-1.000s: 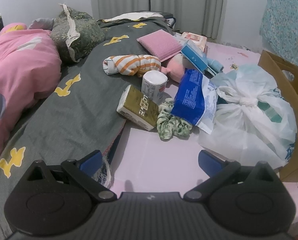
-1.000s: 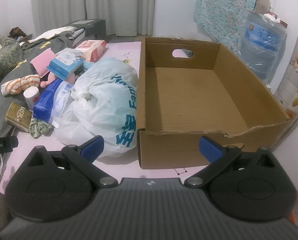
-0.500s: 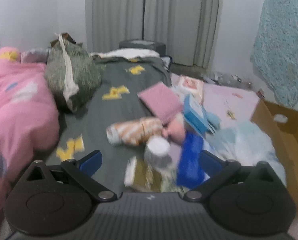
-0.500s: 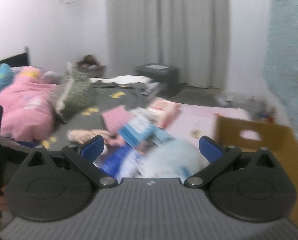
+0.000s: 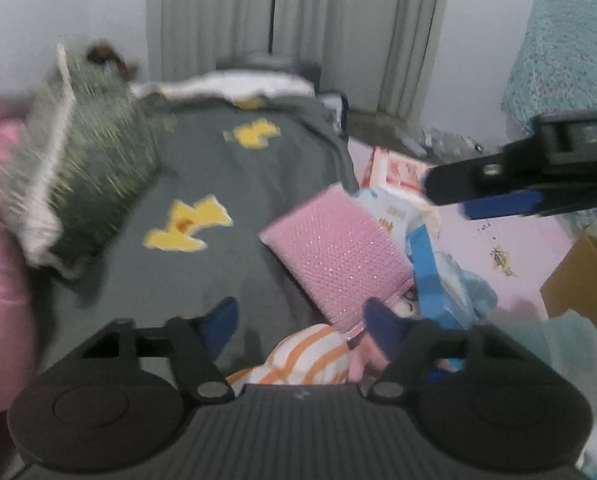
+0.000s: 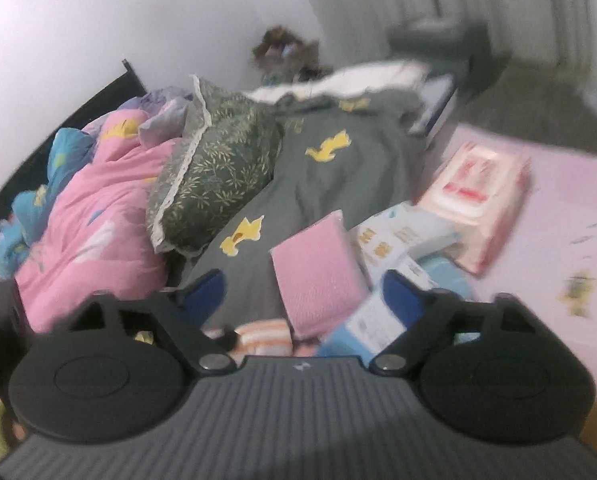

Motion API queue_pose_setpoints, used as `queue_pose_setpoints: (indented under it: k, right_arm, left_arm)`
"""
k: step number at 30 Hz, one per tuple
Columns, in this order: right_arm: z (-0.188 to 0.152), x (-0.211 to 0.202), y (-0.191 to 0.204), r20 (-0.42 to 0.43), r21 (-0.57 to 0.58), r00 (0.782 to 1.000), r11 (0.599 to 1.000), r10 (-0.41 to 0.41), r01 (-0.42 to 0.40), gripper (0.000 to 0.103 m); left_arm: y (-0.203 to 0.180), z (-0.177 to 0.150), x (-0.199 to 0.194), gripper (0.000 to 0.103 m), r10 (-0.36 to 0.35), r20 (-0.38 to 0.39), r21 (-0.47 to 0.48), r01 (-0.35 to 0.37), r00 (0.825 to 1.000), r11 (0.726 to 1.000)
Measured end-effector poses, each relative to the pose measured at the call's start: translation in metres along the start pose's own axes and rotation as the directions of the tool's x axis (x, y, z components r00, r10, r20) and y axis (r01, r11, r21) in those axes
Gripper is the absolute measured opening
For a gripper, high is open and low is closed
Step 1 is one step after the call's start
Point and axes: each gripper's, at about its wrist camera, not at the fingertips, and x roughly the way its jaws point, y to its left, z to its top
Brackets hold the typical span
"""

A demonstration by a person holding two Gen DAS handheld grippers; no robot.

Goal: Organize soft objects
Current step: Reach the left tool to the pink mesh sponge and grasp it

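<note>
A pink textured pad [image 5: 336,250] lies on the grey bedspread's edge, also in the right wrist view [image 6: 318,276]. An orange-striped soft roll [image 5: 298,360] lies just below it, seen too in the right wrist view [image 6: 264,336]. My left gripper [image 5: 302,318] is open and empty, right above the striped roll and near the pad. My right gripper [image 6: 302,292] is open and empty, hovering over the pad; it shows from the side in the left wrist view [image 5: 494,188]. Both views are blurred.
A green patterned pillow [image 6: 214,172] and a pink quilt [image 6: 90,232] lie on the bed at left. Tissue packs, red-white [image 6: 478,188] and blue-white [image 6: 398,240], lie on the pink mat. A cardboard box corner [image 5: 586,276] stands at right.
Both grippers have swung up and forward from the floor pile toward the bed. The pad and striped roll now sit close under both grippers. The right gripper has turned left, away from the box.
</note>
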Motion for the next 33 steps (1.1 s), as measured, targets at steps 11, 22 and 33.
queue_pose_setpoints:
  k: [11, 22, 33]
  right_arm:
    - [0.018, 0.108, -0.04, -0.13, 0.093, 0.988, 0.993, 0.084, -0.073, 0.052]
    - [0.013, 0.12, -0.059, -0.129, 0.24, 0.975, 0.96, 0.182, -0.148, 0.044]
    - [0.027, 0.043, -0.028, -0.05, 0.26, 0.965, 0.936, 0.256, -0.235, 0.044]
  left_arm:
    - [0.021, 0.021, 0.065, 0.072, -0.162, -0.115, -0.176, 0.14, 0.98, 0.974]
    - [0.016, 0.029, 0.067, 0.077, -0.17, -0.087, -0.253, 0.143, 0.982, 0.957]
    - [-0.02, 0.053, -0.036, 0.074, -0.121, 0.062, -0.19, 0.131, 0.991, 0.973]
